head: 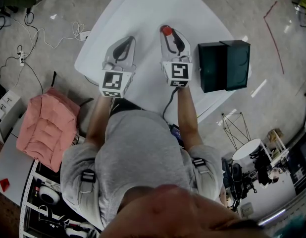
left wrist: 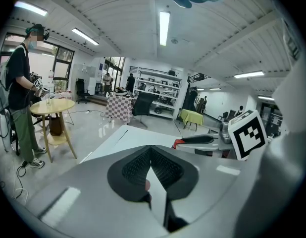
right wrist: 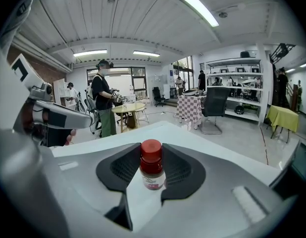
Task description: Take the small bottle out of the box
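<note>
The small bottle (right wrist: 152,171), brown with a red cap (head: 166,30), stands upright between the pads of my right gripper (right wrist: 152,155), which is shut on it. In the head view this gripper (head: 169,33) is over the middle of the white table (head: 143,14), left of the dark green box (head: 225,65). The box sits at the table's right edge, apart from the bottle. My left gripper (head: 126,41) is alongside to the left, jaws shut and empty (left wrist: 150,157). From the left gripper view the right gripper (left wrist: 200,140) shows with the red cap at its tip.
A pink cushioned seat (head: 44,128) stands left of the table, with cables (head: 39,36) on the floor beyond it. A person (left wrist: 19,93) stands by a round wooden table (left wrist: 51,105) across the room. The near table edge runs just in front of my body.
</note>
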